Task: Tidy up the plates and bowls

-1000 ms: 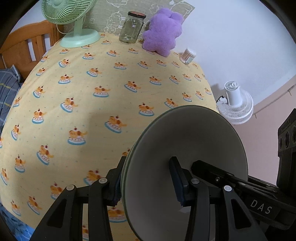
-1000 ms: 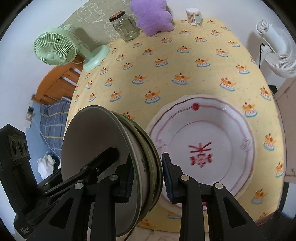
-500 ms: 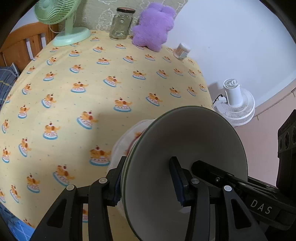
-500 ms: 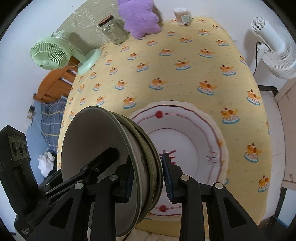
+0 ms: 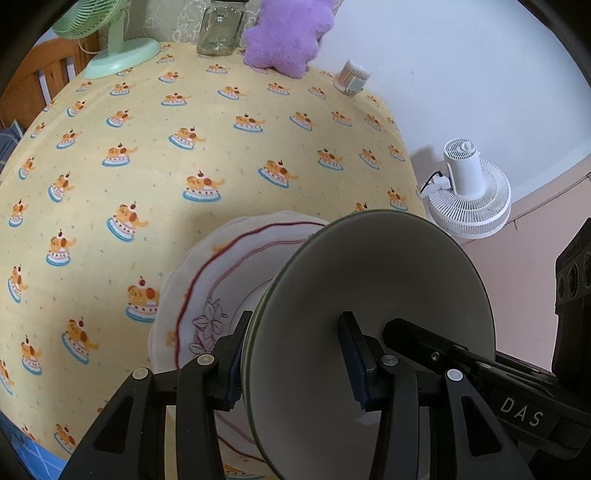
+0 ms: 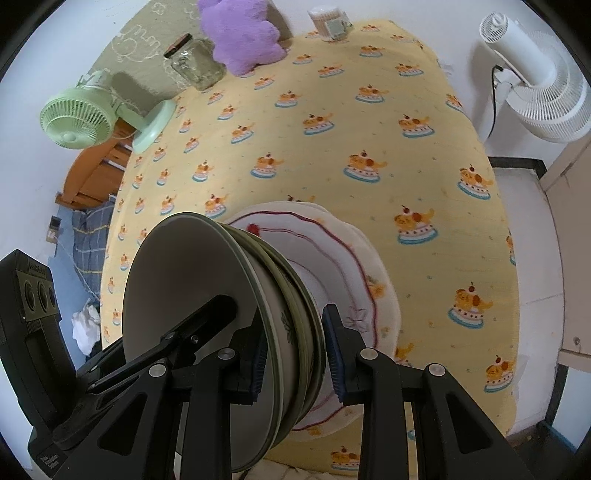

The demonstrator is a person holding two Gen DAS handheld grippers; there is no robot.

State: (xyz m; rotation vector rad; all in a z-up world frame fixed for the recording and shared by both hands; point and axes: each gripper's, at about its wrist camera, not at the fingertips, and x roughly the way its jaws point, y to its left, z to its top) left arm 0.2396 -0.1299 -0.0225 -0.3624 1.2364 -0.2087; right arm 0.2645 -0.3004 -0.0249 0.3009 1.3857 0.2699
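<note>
Both grippers hold one stack of green-rimmed bowls from opposite sides, above a white plate with a red wavy line (image 5: pixel 229 266) that lies on the yellow tablecloth. In the left wrist view my left gripper (image 5: pixel 291 362) is shut on the rim of the bowl stack (image 5: pixel 369 295), whose pale inside faces the camera. In the right wrist view my right gripper (image 6: pixel 295 354) is shut on the opposite rim of the stack (image 6: pixel 221 295), where several nested rims show. The plate (image 6: pixel 332 258) lies just beyond them.
At the table's far edge stand a green desk fan (image 6: pixel 85 118), a glass jar (image 6: pixel 195 66), a purple plush toy (image 6: pixel 243 37) and a cotton-swab box (image 6: pixel 328 22). A white floor fan (image 6: pixel 535 81) stands off the right edge. A wooden chair (image 5: pixel 33 85) is at left.
Both grippers with the bowl stack have moved toward the near right part of the table, so the white plate has come into the left view and now lies under the bowls.
</note>
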